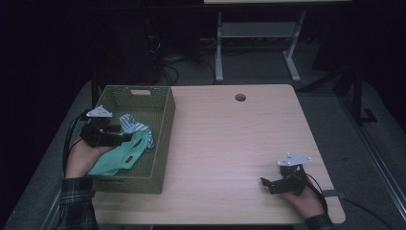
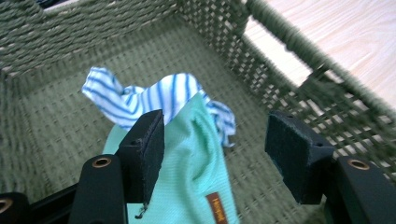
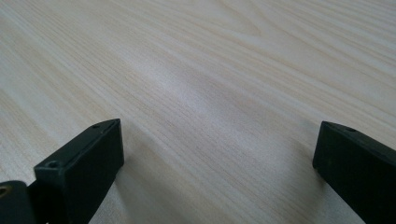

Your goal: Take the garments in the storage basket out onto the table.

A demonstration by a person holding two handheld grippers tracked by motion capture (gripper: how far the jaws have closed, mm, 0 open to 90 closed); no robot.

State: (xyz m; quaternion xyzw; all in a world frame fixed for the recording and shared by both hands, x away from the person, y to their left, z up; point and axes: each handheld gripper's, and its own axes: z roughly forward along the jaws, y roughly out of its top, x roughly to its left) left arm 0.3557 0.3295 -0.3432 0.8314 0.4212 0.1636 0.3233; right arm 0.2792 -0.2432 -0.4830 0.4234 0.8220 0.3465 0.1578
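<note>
The left hand-held gripper (image 2: 215, 154), jaws wide and holding nothing, hovers directly over the mint-green cloth (image 2: 196, 158) in the woven basket (image 2: 289, 60); the right hand-held gripper (image 1: 277, 183), also open and empty, sits well apart on the counter (image 1: 230, 143).

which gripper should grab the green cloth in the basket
Left, probably. The left gripper hangs open inside the basket, its fingers either side of the green cloth. The right gripper is open over bare table, far from the basket.
</note>
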